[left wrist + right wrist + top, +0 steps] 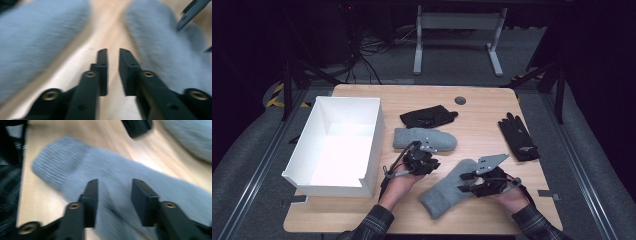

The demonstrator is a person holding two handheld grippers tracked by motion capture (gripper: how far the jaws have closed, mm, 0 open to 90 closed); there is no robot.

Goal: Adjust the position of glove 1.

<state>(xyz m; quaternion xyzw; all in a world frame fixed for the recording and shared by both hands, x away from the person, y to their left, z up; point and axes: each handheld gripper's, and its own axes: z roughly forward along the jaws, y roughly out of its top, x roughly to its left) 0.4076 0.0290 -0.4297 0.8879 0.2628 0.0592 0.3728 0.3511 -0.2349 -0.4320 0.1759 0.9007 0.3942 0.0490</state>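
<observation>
Two grey mittens lie mid-table: the far one (412,136) (37,42) flat, the near one (444,195) (162,50) (75,162) slanting towards the front edge. My left gripper (431,164) (113,53) hovers between them over bare wood, its jaws a narrow gap apart with nothing in it. At the near mitten's upper end is my right gripper (466,182) (115,182), jaws well apart just above the knit and not pressing on it. In the right gripper view the far mitten (190,137) sits at the top right.
An open white box (373,150) stands at the left of the table. One black glove (428,116) lies behind the far mitten, another (518,136) near the right edge. A grey grommet (460,100) sits at the back. Bare wood shows along the front.
</observation>
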